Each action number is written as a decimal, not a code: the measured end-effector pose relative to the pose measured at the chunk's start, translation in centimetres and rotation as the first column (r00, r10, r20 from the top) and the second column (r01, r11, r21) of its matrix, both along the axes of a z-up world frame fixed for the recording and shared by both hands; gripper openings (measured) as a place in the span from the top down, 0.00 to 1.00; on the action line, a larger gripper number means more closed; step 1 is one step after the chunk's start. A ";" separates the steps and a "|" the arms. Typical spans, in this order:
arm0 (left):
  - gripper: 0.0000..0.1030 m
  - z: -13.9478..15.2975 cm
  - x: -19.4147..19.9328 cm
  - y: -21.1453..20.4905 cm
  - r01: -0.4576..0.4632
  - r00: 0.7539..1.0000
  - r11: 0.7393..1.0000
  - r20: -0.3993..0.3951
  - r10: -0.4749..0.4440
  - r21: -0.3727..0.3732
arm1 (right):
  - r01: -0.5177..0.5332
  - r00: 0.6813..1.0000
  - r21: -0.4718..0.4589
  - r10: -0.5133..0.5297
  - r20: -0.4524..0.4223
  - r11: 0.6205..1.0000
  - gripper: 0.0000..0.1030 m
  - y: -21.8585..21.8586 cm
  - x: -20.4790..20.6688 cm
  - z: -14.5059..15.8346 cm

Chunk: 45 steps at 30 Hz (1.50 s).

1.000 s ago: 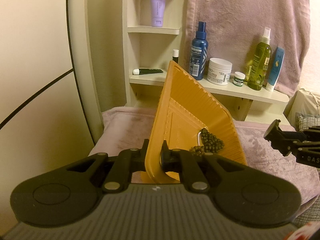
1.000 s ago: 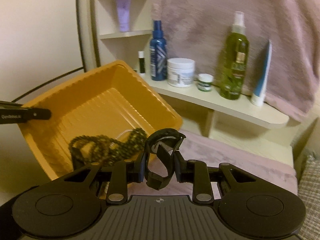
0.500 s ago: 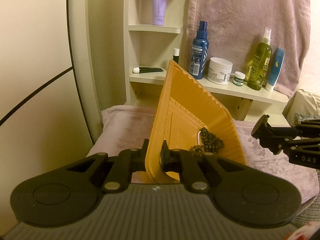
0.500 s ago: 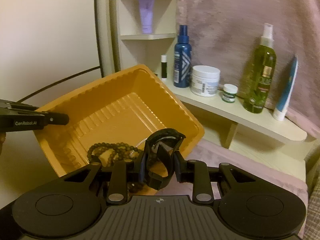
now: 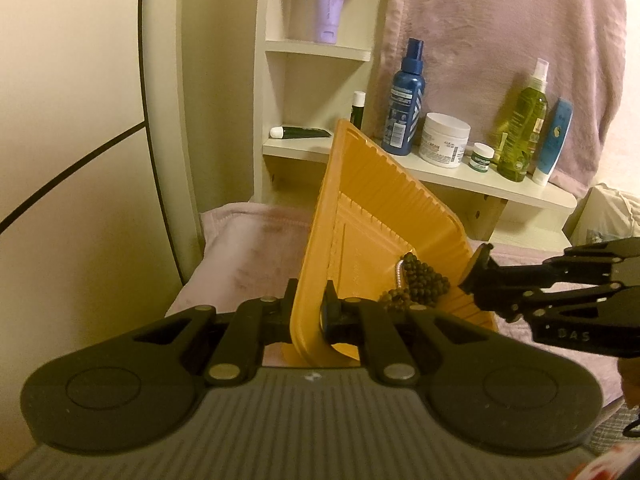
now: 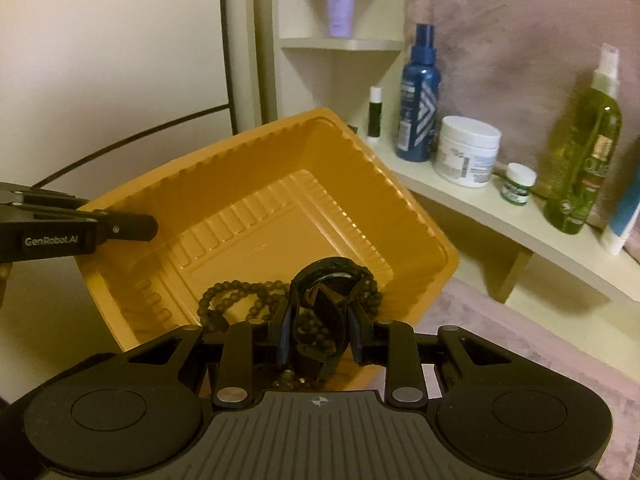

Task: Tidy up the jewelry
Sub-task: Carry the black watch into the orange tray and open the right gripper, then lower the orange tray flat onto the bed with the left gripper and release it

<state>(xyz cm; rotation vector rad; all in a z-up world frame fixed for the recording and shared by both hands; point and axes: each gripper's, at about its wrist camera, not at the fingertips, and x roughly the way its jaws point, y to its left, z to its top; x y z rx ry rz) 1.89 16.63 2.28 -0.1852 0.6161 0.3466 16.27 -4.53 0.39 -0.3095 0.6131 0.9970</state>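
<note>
The left gripper clamps the tilted orange tray's rim while the right gripper, clenched on a black watch, hovers at the tray's 5 o'clock corner over the beaded bracelets (next, I reckon, release it inside).

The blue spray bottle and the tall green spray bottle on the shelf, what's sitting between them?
In the right wrist view, a big white jar and a tiny green-labelled jar stand between the blue spray bottle and the green spray bottle.
</note>
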 end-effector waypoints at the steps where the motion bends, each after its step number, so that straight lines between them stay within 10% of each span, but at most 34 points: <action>1: 0.91 -0.1 0.0 0.2 0.000 1.000 1.000 0.000 0.000 -0.004 | 0.000 1.000 -0.004 0.000 -0.003 1.000 0.72 0.2 0.2 -0.1; 45: 0.90 -2.9 -0.7 5.7 0.104 0.995 0.980 0.016 -0.103 -0.173 | 0.269 0.961 0.056 -0.264 -0.087 0.962 0.44 -7.0 1.4 -0.8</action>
